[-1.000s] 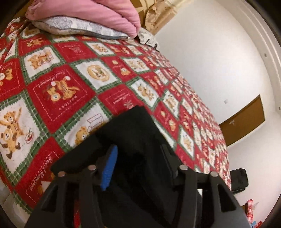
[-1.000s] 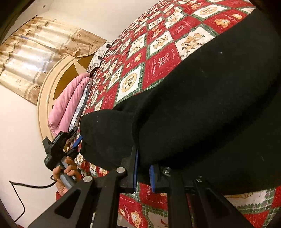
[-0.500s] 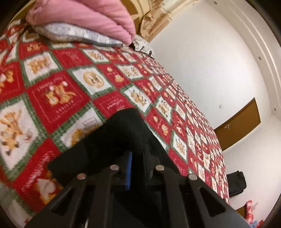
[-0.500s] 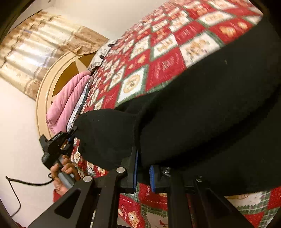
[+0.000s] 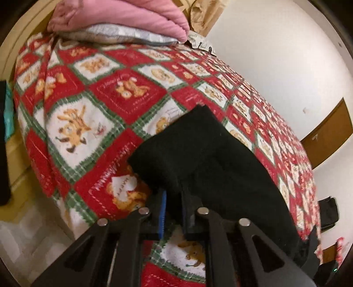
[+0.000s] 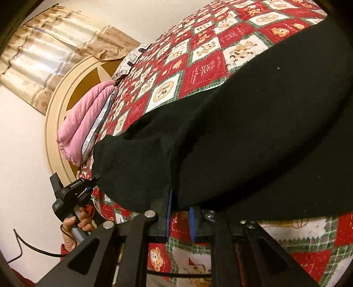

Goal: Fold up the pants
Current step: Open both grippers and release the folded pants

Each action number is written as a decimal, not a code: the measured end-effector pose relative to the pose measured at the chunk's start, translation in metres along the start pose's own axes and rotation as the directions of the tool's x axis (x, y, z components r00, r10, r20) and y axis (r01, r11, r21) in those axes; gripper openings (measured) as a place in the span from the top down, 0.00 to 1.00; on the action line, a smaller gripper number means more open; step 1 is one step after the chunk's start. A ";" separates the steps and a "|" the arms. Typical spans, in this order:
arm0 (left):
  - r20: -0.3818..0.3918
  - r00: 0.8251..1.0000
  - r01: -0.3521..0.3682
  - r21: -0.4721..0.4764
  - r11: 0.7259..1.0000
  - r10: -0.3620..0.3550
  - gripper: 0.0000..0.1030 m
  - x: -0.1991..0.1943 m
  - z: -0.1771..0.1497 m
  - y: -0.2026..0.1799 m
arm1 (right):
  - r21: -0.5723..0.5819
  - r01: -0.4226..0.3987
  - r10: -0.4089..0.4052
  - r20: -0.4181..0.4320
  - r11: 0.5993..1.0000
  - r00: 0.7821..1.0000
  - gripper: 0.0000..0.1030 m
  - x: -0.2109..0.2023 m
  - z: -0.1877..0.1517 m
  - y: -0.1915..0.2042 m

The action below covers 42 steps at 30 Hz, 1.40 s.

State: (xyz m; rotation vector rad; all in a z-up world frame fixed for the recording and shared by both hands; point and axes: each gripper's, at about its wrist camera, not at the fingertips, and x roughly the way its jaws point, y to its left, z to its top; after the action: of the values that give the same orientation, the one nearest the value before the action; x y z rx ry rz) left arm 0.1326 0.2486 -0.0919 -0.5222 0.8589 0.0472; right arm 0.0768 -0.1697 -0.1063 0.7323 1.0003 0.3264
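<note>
The black pants lie on a bed with a red, white and green quilt full of little bears. The left gripper has its 2 jaws close together on the near edge of a pant leg, with black cloth between them. Its jaws have just been opening a little. The right gripper has just been opening too, and the hem of the pants hangs right at its blue pads. A pink blanket sits on a gray pillow by the headboard.
</note>
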 end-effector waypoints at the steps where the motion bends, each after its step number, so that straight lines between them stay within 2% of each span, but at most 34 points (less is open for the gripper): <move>1: 0.003 1.000 -0.017 0.015 1.000 0.017 0.78 -0.003 0.002 -0.002 | 0.012 -0.008 0.008 -0.012 1.000 1.000 0.72 -0.001 0.001 -0.001; 2: 0.015 0.999 -0.045 0.033 0.998 0.044 0.75 -0.008 0.004 -0.004 | 0.026 -0.020 0.021 -0.020 0.999 1.000 0.64 -0.007 0.002 -0.002; 3: 0.031 0.998 -0.063 0.047 0.997 0.061 0.67 -0.013 0.004 -0.005 | 0.029 -0.028 0.028 -0.018 0.999 0.999 0.57 -0.012 0.002 -0.003; 4: 0.055 0.995 -0.089 0.064 0.994 0.086 0.59 -0.019 0.006 -0.007 | 0.023 -0.036 0.036 -0.013 0.999 0.999 0.54 -0.020 0.002 -0.001; 5: 0.081 0.991 -0.116 0.079 0.990 0.110 0.56 -0.026 0.005 -0.008 | 0.013 -0.057 0.058 -0.005 0.998 0.998 0.48 -0.031 0.002 0.001; 8: 0.195 0.961 -0.224 0.123 0.967 0.198 0.58 -0.046 0.006 -0.015 | -0.029 -0.162 0.162 0.031 0.986 0.986 0.47 -0.056 0.007 0.010; 9: 0.221 0.956 -0.229 0.143 0.963 0.195 0.58 -0.050 0.006 -0.019 | -0.065 -0.189 0.192 0.042 0.980 0.981 0.47 -0.061 0.014 0.018; 11: 0.239 0.959 -0.194 0.170 0.966 0.150 0.58 -0.054 0.007 -0.027 | -0.177 -0.209 0.220 0.046 0.962 0.974 0.47 -0.059 0.033 0.041; 13: 0.243 0.965 -0.152 0.197 0.969 0.101 0.58 -0.051 0.008 -0.038 | -0.267 -0.198 0.216 0.040 0.943 0.975 0.47 -0.043 0.048 0.060; 15: 0.241 0.966 -0.153 0.239 0.959 0.094 0.58 -0.038 0.006 -0.048 | -0.301 -0.213 0.226 0.008 0.930 0.974 0.47 -0.008 0.066 0.071; 17: 0.225 0.967 -0.177 0.259 0.949 0.119 0.58 -0.018 0.004 -0.052 | -0.275 -0.230 0.224 -0.056 0.933 0.973 0.47 0.035 0.078 0.070; 18: 0.185 0.973 -0.184 0.256 0.949 0.139 0.58 -0.006 0.002 -0.052 | -0.260 -0.234 0.219 -0.085 0.937 0.972 0.47 0.053 0.080 0.071; 20: 0.127 0.983 -0.163 0.232 0.959 0.136 0.58 0.010 -0.002 -0.048 | -0.216 -0.245 0.211 -0.168 0.945 0.963 0.47 0.093 0.081 0.066; 21: 0.144 0.979 -0.175 0.231 0.957 0.144 0.58 0.011 -0.006 -0.047 | -0.209 -0.243 0.206 -0.180 0.947 0.962 0.47 0.106 0.082 0.067; 23: 0.171 0.972 -0.205 0.271 0.940 0.163 0.58 0.011 -0.011 -0.052 | -0.214 -0.269 0.243 -0.140 0.939 0.960 0.47 0.110 0.081 0.071; 24: 0.178 0.969 -0.221 0.291 0.931 0.174 0.57 0.012 -0.013 -0.055 | -0.204 -0.287 0.260 -0.150 0.936 0.954 0.47 0.113 0.082 0.073; 25: 0.182 0.967 -0.225 0.299 0.927 0.177 0.56 0.012 -0.013 -0.056 | -0.181 -0.324 0.291 -0.188 0.929 0.938 0.46 0.119 0.082 0.077; 29: 0.178 0.970 -0.211 0.297 0.931 0.163 0.51 0.013 -0.012 -0.056 | -0.181 -0.384 0.325 -0.288 0.905 0.901 0.42 0.133 0.076 0.094; 31: 0.173 0.972 -0.203 0.287 0.936 0.158 0.48 0.014 -0.010 -0.056 | -0.150 -0.411 0.352 -0.312 0.899 0.883 0.41 0.142 0.080 0.098; 35: 0.163 0.974 -0.200 0.286 0.937 0.158 0.46 0.016 -0.010 -0.057 | -0.058 -0.501 0.447 -0.371 0.864 0.814 0.40 0.156 0.100 0.105; 36: 0.159 0.974 -0.199 0.288 0.937 0.159 0.46 0.017 -0.009 -0.057 | -0.051 -0.509 0.460 -0.357 0.859 0.813 0.40 0.154 0.110 0.105; 39: 0.152 0.976 -0.198 0.292 0.936 0.159 0.45 0.018 -0.008 -0.057 | -0.035 -0.496 0.479 -0.207 0.868 0.853 0.41 0.136 0.156 0.090; 41: 0.152 0.977 -0.192 0.301 0.934 0.152 0.45 0.019 -0.008 -0.057 | 0.017 -0.499 0.495 -0.157 0.867 0.855 0.41 0.135 0.180 0.075; 42: 0.154 0.974 -0.206 0.307 0.929 0.165 0.45 0.020 -0.008 -0.058 | 0.014 -0.469 0.467 -0.129 0.883 0.875 0.41 0.134 0.187 0.068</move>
State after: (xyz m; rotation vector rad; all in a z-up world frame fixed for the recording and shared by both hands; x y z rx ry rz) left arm 0.1539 0.1909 -0.0866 -0.1280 0.7712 0.1110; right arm 0.3111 -0.1209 -0.0834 0.9463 0.9299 0.8138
